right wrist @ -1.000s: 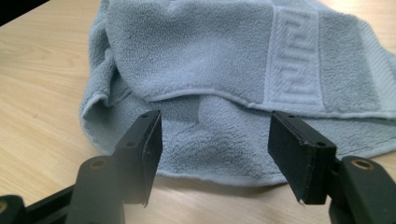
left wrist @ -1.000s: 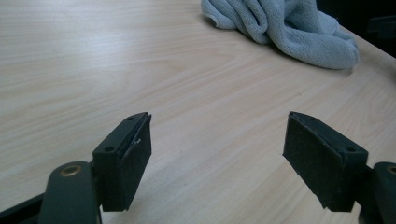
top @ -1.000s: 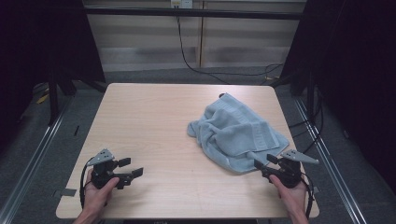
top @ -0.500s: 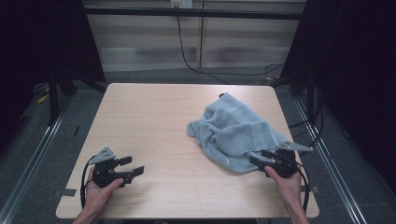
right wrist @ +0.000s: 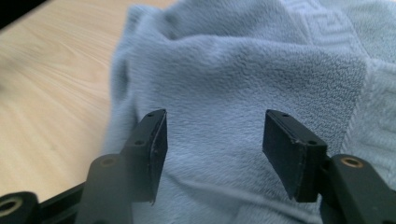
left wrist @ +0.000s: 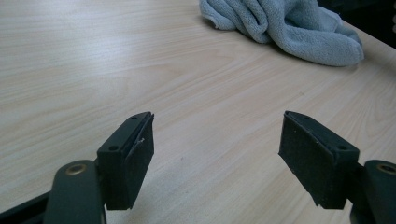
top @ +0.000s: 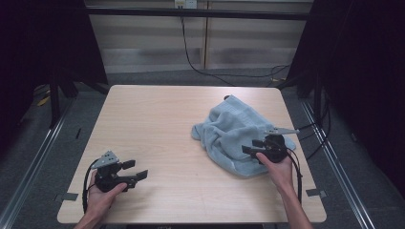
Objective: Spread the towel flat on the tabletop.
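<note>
Two black two-jaw grippers, both spread wide and grasping nothing, sit at the near edge of a pale wooden table.

Nearest, the left gripper is held low over bare wood at the near-left corner, its jaws far apart, with clear tabletop stretching ahead of it. On the right, the right gripper hovers over the near edge of the crumpled light-blue terry towel, jaws released, cloth between them, though contact cannot be told. That towel lies on the table's right half, close to the right edge. Beyond the far edge run a grey floor, dark cables and a pale wall.
</note>
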Motion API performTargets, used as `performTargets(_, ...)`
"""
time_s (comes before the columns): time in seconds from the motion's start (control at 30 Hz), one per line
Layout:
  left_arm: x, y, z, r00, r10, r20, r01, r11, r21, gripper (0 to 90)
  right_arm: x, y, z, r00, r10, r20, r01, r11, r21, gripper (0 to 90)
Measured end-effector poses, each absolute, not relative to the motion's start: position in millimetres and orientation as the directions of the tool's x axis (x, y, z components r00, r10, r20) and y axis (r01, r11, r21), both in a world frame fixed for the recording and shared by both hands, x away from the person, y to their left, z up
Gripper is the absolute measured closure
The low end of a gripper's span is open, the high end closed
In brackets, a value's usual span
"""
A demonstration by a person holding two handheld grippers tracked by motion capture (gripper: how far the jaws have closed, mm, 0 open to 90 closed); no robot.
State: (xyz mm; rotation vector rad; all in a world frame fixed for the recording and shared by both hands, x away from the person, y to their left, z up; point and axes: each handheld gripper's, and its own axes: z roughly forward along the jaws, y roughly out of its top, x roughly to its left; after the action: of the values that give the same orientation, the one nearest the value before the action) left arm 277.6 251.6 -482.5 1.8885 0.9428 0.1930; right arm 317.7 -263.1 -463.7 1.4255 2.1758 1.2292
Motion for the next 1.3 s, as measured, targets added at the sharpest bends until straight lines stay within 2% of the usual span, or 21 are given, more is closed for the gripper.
performTargets(0.2,277,254,-481,0.684,0.681,-0.263,0.523,-0.206,0.827,26.0,332,-268,-476,-0.468,0.852,0.235,0.647,0.149,0.748,38.7)
performTargets(0.47,278,254,-481,0.685,0.681,-0.259,0.522,-0.211,0.826,26.0,339,-266,-489,-0.467,0.862,0.198,0.667,0.197,0.718,40.3)
performTargets(0.6,278,256,-481,0.681,0.683,-0.262,0.522,-0.203,0.828,26.0,339,-262,-497,-0.463,0.873,0.153,0.676,0.236,0.698,47.7)
performTargets(0.67,277,257,-481,0.681,0.684,-0.261,0.521,-0.202,0.829,26.0,339,-261,-497,-0.464,0.877,0.121,0.672,0.260,0.694,54.4)
performTargets(0.73,277,257,-481,0.682,0.684,-0.260,0.520,-0.204,0.829,26.0,338,-261,-497,-0.458,0.883,0.107,0.677,0.268,0.685,65.4)
performTargets(0.8,278,257,-481,0.681,0.684,-0.261,0.522,-0.204,0.828,26.0,338,-261,-498,-0.458,0.881,0.121,0.678,0.258,0.688,69.0)
performTargets(0.97,278,255,-481,0.680,0.685,-0.260,0.523,-0.205,0.827,26.0,333,-254,-499,-0.485,0.862,0.149,0.676,0.261,0.689,73.5)
performTargets(1.3,277,251,-479,0.689,0.681,-0.248,0.518,-0.223,0.826,28.3,316,-222,-499,-0.543,0.820,0.181,0.664,0.286,0.691,74.5)
